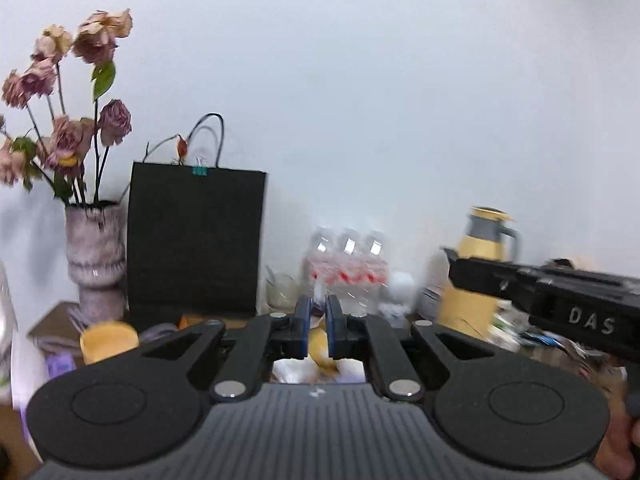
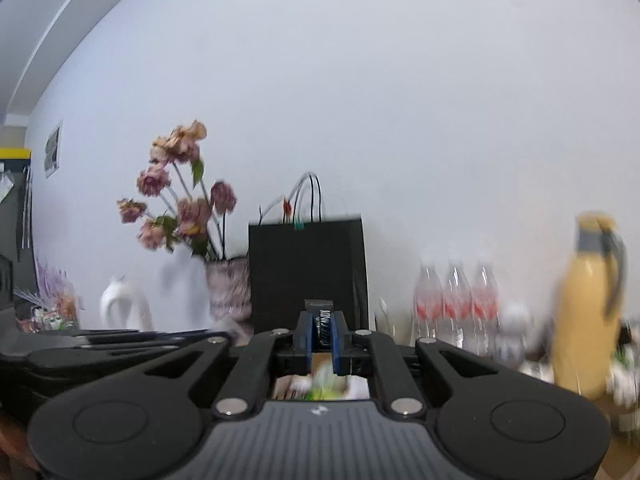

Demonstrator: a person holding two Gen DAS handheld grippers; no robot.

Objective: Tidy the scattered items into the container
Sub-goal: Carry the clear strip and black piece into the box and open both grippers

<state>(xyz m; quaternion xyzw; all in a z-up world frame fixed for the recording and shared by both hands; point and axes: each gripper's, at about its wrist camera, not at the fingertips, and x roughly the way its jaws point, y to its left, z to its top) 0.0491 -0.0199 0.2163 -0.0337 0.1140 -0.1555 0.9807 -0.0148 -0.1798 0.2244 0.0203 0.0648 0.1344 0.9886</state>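
In the right wrist view my right gripper (image 2: 322, 326) is shut on a small dark packet (image 2: 321, 320) with white lettering, which stands up between the blue pads. In the left wrist view my left gripper (image 1: 319, 318) has its blue pads close together, and only blurred background shows in the narrow gap. A blurred yellow shape (image 1: 321, 347) lies lower down behind the fingers. The right gripper's black body (image 1: 560, 296) reaches in from the right edge, level with my left one. The left gripper's body (image 2: 80, 344) fills the lower left of the right wrist view. Both point at the back wall.
Against the wall stand a vase of dried roses (image 1: 94, 256), a black paper bag (image 1: 196, 240), a pack of water bottles (image 1: 348, 264) and a yellow flask (image 1: 478, 272). A yellow cup (image 1: 108, 340) sits low at the left. Small clutter (image 1: 552, 344) lies blurred at the right.
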